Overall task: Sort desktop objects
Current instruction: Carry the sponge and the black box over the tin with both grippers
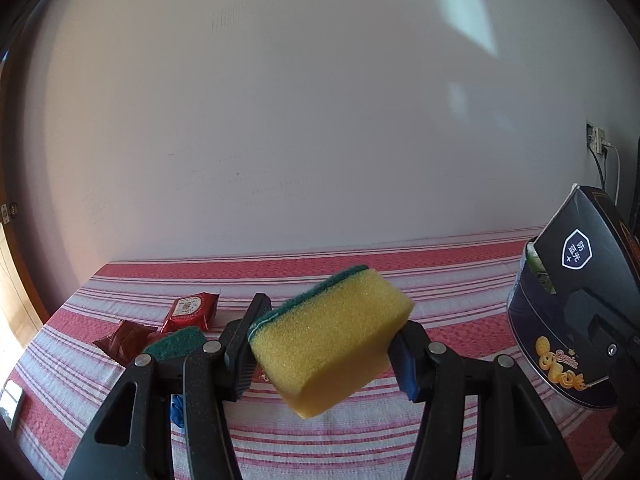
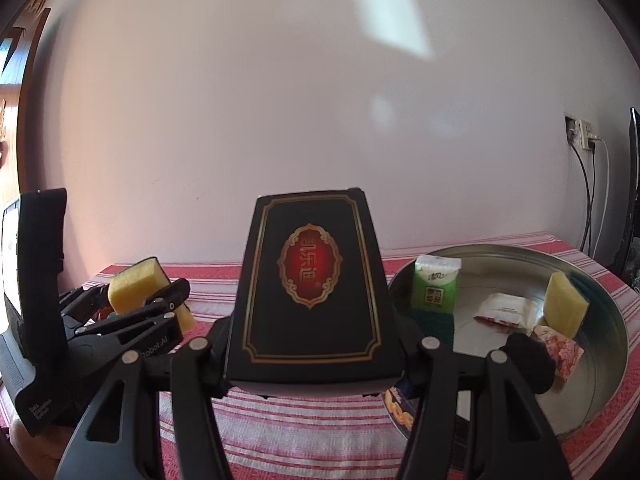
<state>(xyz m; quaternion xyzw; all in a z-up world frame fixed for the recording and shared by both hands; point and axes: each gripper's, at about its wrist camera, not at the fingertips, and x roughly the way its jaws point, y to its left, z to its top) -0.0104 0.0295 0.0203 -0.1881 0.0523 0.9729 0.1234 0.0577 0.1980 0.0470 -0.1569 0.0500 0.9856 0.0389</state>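
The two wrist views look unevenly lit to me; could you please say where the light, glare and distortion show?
Left wrist view: a sunlit patch on the wall, the held sponge bright and sharp, edges bowed. Right wrist view: the same patch, the black box dim against it, soft reflections in the metal tin.

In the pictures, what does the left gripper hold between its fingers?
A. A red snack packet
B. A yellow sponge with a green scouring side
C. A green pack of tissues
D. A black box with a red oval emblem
B: in the left wrist view the left gripper is closed on the yellow sponge, held clear above the striped tablecloth.
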